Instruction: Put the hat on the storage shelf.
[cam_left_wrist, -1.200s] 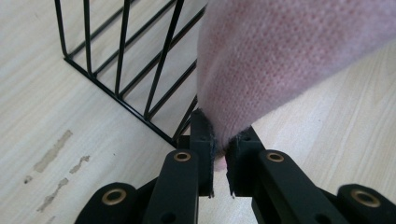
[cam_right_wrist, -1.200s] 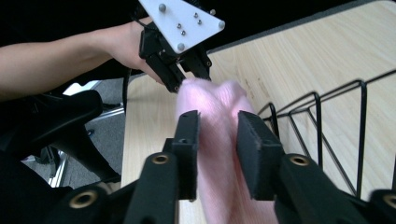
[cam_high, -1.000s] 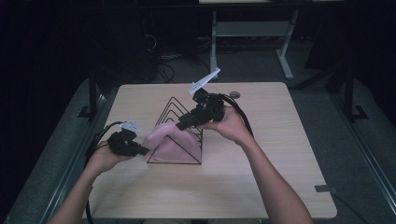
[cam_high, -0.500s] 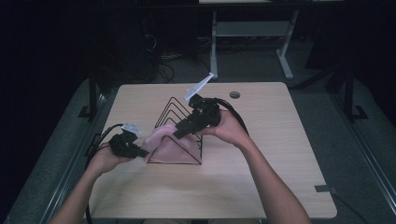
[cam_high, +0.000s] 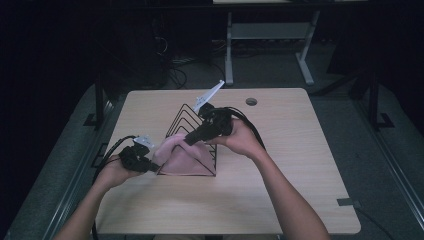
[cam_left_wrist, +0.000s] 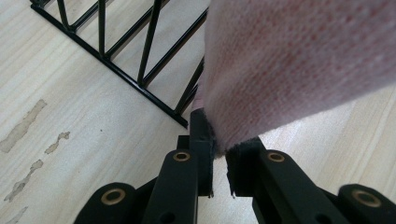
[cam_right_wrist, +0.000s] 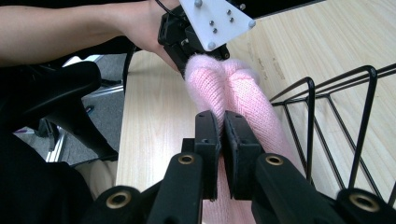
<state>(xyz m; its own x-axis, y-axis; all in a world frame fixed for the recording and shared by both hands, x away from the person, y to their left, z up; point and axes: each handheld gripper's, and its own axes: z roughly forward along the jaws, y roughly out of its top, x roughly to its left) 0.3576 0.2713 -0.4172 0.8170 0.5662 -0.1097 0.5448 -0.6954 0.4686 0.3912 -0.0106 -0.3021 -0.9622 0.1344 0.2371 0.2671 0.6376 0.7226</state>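
Pink knitted cloth (cam_high: 181, 156): draped over the black wire rack (cam_high: 192, 131) on the table (cam_high: 280, 165), stretched lengthwise between left gripper (cam_high: 146, 163) and right gripper (cam_high: 190, 139), both clamped on it.

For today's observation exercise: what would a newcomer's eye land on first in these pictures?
First, the pink knitted cloth draped over the black wire rack at the middle of the wooden table. Next, both grippers clamp it: the left gripper at its near-left edge, the right gripper on a fold higher up.
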